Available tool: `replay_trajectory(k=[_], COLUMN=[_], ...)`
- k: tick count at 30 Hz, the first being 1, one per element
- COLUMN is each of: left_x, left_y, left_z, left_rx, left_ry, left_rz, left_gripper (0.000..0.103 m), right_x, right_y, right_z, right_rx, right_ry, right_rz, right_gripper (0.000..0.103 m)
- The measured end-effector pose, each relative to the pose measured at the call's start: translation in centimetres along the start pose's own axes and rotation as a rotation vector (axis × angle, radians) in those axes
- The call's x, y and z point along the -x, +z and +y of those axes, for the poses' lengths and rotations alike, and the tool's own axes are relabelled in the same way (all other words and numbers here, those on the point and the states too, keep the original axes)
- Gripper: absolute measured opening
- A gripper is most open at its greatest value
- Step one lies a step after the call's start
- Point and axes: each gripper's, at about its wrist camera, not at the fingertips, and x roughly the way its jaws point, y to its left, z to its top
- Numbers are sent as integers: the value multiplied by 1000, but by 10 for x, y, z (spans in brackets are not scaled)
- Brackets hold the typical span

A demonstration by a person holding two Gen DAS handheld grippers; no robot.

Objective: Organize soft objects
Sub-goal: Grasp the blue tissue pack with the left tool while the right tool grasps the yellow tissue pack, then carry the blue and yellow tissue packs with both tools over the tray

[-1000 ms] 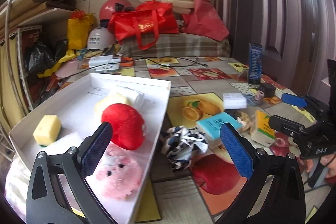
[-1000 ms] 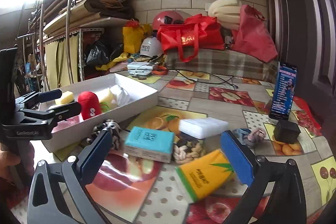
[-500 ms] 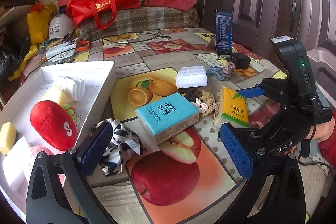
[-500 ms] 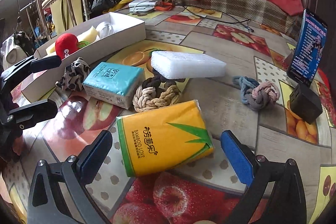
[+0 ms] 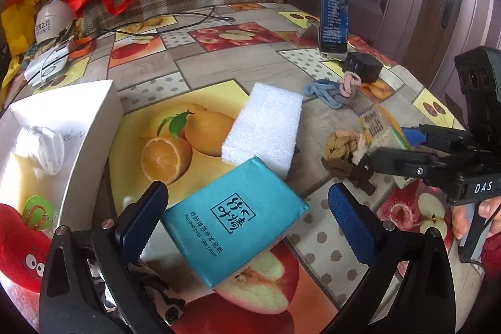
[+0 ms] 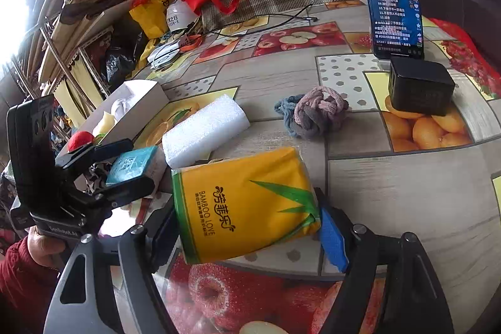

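Your right gripper (image 6: 247, 227) has the yellow tissue pack (image 6: 247, 202) between its jaws, and those jaws have just been closing in on it. The blue pad at 3 o'clock looks pressed to the pack's corner; the far pad is hidden behind the wrapper, so I can't say the grip is square. If only that corner is caught, the soft pack will swing and slip out as you lift.

Your left gripper (image 5: 247, 208) stands wide open, straddling the teal tissue pack (image 5: 235, 218), and neither pad touches it. The pack lies skewed between the jaws, with one corner at 12 o'clock against the white foam block (image 5: 266, 127). Close now and you may pinch it diagonally, so it twists, or you may nudge the foam away.

Watch the neighbours. The braided rope knot (image 5: 341, 149) lies just beside the yellow pack, right under your right gripper's fingers in the left view, so it could snag and drag along.

The white box (image 5: 90, 127) sits at 9 o'clock, already holding a red plush (image 5: 18, 243) and a white cloth (image 5: 40, 146). Both hands are close together here; carry both packs toward the box at once and the grippers may knock each other. The pink-and-blue knot (image 6: 313, 111) at 1 o'clock lies apart, beside the black cube (image 6: 419, 89) and the phone (image 6: 391, 2).
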Motion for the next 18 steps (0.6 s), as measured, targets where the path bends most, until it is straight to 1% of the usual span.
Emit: replay_trajectory(k=[2,5,7,9,11,13,14,15,18], left_x=[2,7,8,3,-4,-5,-5,-3,5], left_y=[-8,-17,-19,-18,-15,-13,-13,-14,-16], left_z=[-11,-30,-38,-38,-36,-34,-34,-35,-38], left_rx=[-29,-85,-106,-102,-80,-67,-67,-72,-77], left_ry=[-19,-15,11,32,52,53,55,55,55], left_rz=[24,32,27,44,68,63,56,46,12], left_gripper=[103,102,100,97,88,70,63,50,50], right_x=[1,5,12,24,37,44,46,46,45], right_y=[0,1,-1,-4,-6,-6,-6,-6,-6], right_z=[3,1,-3,-5,-6,-7,-7,-6,-3], right_rx=[9,-1,-24,-40,-47,-53,-53,-54,-44], right_ry=[7,21,43,59,61,55,51,46,32], right_rz=[-4,-26,-58,-117,-184,-227,-235,-235,-237], right_gripper=[77,77,77,77,77,77,77,77,77])
